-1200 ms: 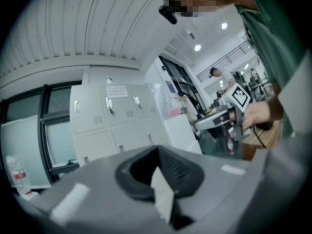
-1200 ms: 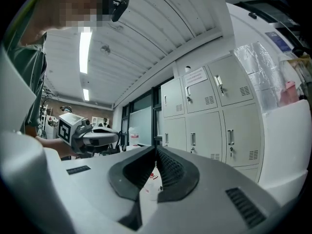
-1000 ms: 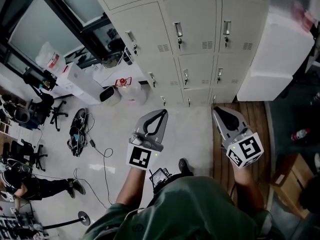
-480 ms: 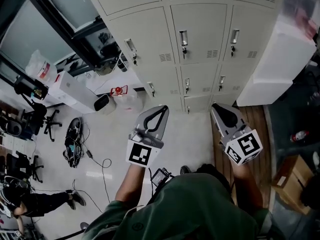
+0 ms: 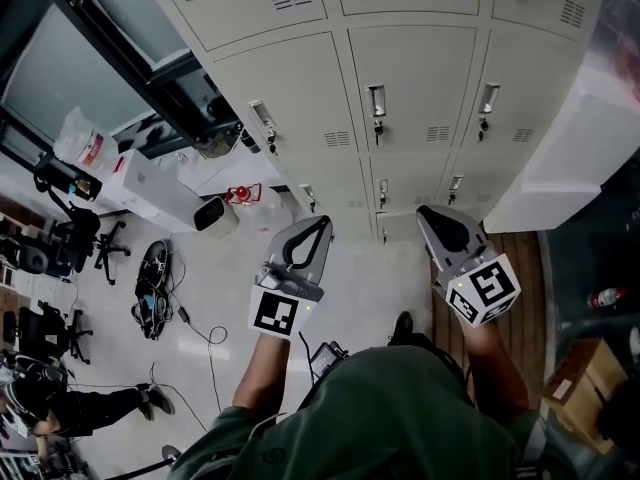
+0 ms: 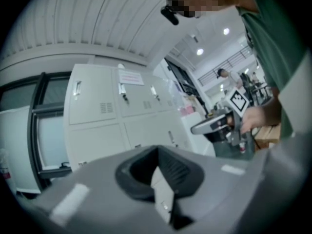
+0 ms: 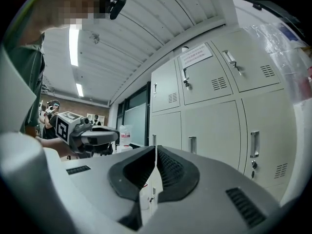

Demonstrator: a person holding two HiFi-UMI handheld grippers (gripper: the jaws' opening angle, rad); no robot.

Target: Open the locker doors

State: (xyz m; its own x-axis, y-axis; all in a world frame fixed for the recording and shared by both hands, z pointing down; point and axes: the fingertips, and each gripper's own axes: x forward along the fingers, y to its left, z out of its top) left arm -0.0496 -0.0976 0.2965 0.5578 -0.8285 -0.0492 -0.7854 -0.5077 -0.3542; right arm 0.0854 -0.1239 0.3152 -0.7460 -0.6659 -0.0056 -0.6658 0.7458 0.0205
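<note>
A bank of cream lockers point(image 5: 400, 78) fills the top of the head view, every door shut. Each door carries a metal handle point(image 5: 376, 100) with a lock below it. My left gripper point(image 5: 322, 223) is held out over the pale floor, jaws shut on nothing, short of the bottom row of doors. My right gripper point(image 5: 424, 213) sits beside it, also shut and empty, pointing at the lockers. In the left gripper view the left gripper point(image 6: 157, 151) faces the lockers point(image 6: 117, 116) from a distance. The right gripper point(image 7: 156, 148) sees the doors point(image 7: 214, 126) closer.
A large white plastic-wrapped box point(image 5: 565, 138) stands against the lockers on the right, over a wooden floor strip point(image 5: 505, 243). A dark window frame point(image 5: 150, 63), a white jug point(image 5: 245, 183), cables point(image 5: 155, 268), office chairs point(image 5: 85, 238) and a person point(image 5: 60, 388) lie to the left.
The lockers have slid down and grown larger in the head view as I stepped closer. Both grippers stay shut and keep about the same pose.
</note>
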